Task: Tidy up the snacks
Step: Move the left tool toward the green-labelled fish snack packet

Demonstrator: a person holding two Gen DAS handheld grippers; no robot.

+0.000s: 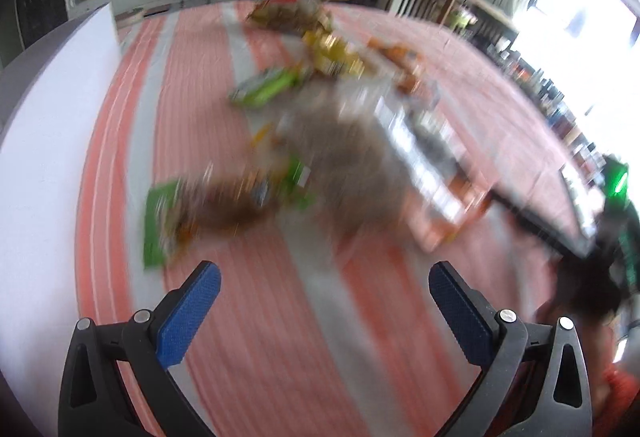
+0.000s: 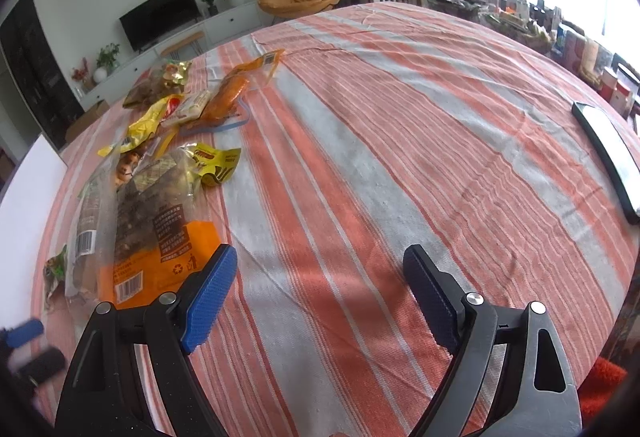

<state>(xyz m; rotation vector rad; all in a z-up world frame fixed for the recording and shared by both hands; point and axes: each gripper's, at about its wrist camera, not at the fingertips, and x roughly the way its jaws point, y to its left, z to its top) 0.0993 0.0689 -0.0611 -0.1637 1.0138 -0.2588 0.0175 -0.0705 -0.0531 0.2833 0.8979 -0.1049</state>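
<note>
Several snack packets lie in a loose row on the striped cloth. In the right wrist view a clear-and-orange bag (image 2: pixel 160 237) lies nearest, then yellow packets (image 2: pixel 214 163) and an orange packet (image 2: pixel 228 97) farther back. My right gripper (image 2: pixel 320 269) is open and empty, just right of the orange bag. The left wrist view is motion-blurred: a green packet (image 1: pixel 160 221) lies just ahead of my open, empty left gripper (image 1: pixel 325 279), with a brownish bag (image 1: pixel 352 157) and a green packet (image 1: pixel 268 89) beyond.
A white board (image 1: pixel 52 141) stands along the left side of the table; it also shows in the right wrist view (image 2: pixel 28 197). A dark flat device (image 2: pixel 608 153) lies near the right edge. The striped tablecloth (image 2: pixel 400 117) covers the table.
</note>
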